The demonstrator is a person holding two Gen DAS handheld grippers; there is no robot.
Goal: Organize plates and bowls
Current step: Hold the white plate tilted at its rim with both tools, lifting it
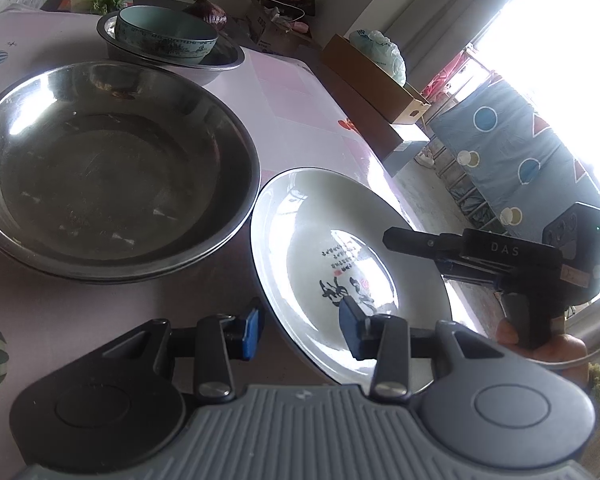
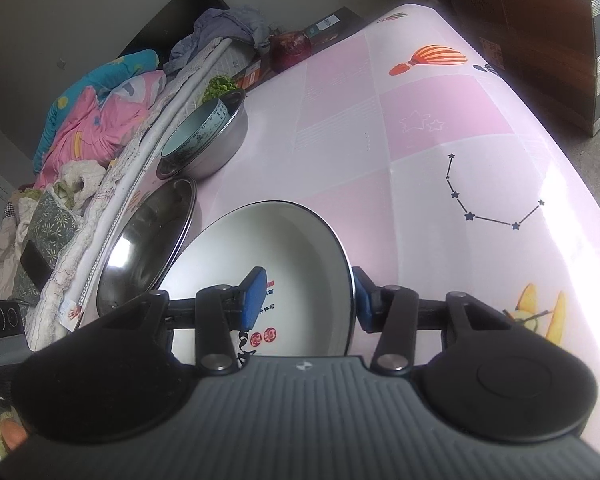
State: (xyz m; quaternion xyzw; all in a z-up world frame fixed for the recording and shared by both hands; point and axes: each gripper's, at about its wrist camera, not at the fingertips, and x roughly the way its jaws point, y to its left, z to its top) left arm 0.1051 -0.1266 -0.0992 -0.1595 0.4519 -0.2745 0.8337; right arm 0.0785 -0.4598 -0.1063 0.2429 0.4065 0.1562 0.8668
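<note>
The near edge of the white plate (image 1: 324, 240) is hidden behind both grippers. It has a dark rim and black writing, and sits low in the middle of each picture. The left gripper (image 1: 300, 330) and right gripper (image 2: 306, 300) each straddle its rim, fingers open, not squeezing. A big metal bowl (image 1: 100, 168) sits beside it.

**Light and picture quality**

Daylight, strong, from a window (image 1: 572, 32) at upper right of the left view, blown out to white. Glare patches on the big steel bowl (image 1: 112, 168) and on the white plate (image 1: 340, 248). Tablecloth (image 2: 480, 152) washed pale along its right edge in the right view. Room behind dim. Both views curve heavily at the edges, corners dark. Focus fairly sharp; near parts slightly soft.
</note>
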